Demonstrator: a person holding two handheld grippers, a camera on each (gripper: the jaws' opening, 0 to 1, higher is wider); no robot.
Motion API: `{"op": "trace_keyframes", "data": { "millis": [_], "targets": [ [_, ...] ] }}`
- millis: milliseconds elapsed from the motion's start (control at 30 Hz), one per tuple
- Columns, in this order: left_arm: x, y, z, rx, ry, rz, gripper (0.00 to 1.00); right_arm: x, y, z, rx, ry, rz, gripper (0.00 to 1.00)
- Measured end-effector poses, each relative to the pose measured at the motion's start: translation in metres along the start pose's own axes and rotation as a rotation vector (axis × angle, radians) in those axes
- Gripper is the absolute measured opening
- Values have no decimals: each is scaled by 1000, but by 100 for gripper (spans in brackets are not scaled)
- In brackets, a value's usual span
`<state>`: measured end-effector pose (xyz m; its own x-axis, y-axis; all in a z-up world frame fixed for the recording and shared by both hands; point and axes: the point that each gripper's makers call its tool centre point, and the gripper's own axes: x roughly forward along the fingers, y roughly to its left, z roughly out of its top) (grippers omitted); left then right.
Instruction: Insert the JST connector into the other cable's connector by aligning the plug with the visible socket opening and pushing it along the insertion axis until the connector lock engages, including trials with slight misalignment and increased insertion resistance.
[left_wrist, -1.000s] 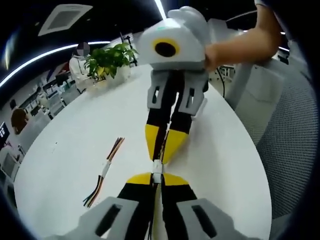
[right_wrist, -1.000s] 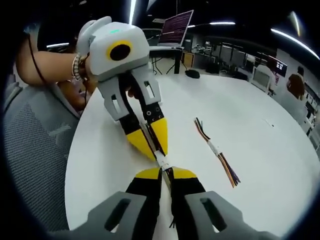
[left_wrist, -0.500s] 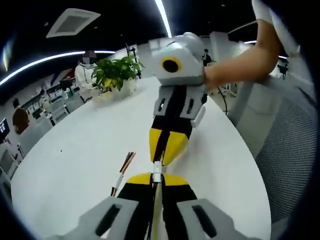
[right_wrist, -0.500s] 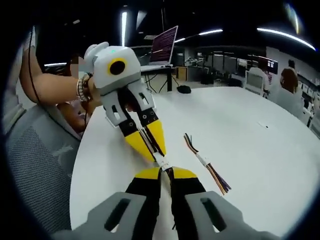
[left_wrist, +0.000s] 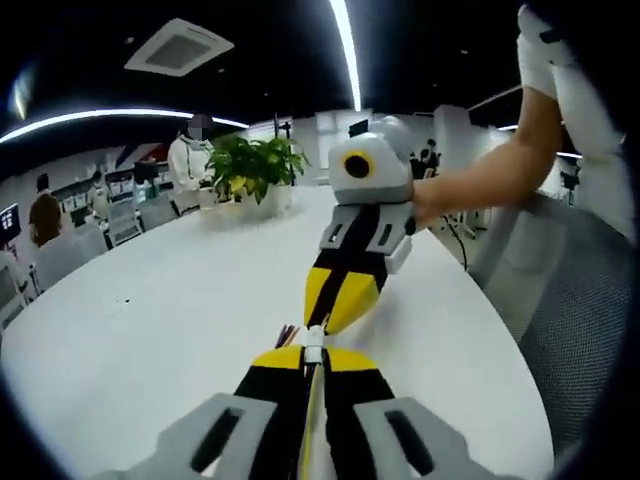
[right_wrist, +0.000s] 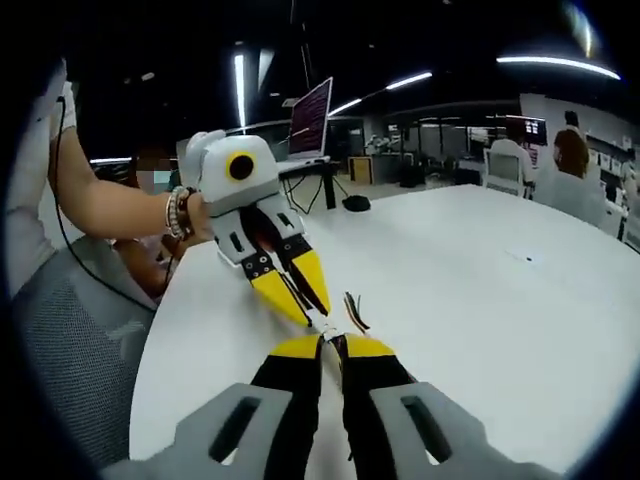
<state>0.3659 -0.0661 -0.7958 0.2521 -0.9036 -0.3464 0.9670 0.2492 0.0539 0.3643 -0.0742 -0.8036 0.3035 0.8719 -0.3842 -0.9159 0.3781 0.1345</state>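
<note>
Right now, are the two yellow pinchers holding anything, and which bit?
Yes. The left gripper and the right gripper each pinch one end of the joined white connector between shut jaws, tip to tip.

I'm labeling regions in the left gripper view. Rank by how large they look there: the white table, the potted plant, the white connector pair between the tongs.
1. White table, by far the largest.
2. Potted plant; it stands far off, so it looks smaller than it is.
3. White connector pair, the smallest, though nearest the camera.
</note>
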Motion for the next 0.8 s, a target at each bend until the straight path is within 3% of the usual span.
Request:
{"op": "trace_keyframes", "data": {
  "millis": [267, 533, 800],
  "targets": [
    [11, 13, -17, -65, -9, 3, 1, 10, -14, -15, 31, -3, -15, 4],
    [20, 15, -42, -47, 73, 13, 1, 25, -19, -35, -25, 45, -41, 4],
    [20, 20, -49, -35, 109, 38, 1, 29, -22, -40, -54, 69, -62, 4]
  ]
}}
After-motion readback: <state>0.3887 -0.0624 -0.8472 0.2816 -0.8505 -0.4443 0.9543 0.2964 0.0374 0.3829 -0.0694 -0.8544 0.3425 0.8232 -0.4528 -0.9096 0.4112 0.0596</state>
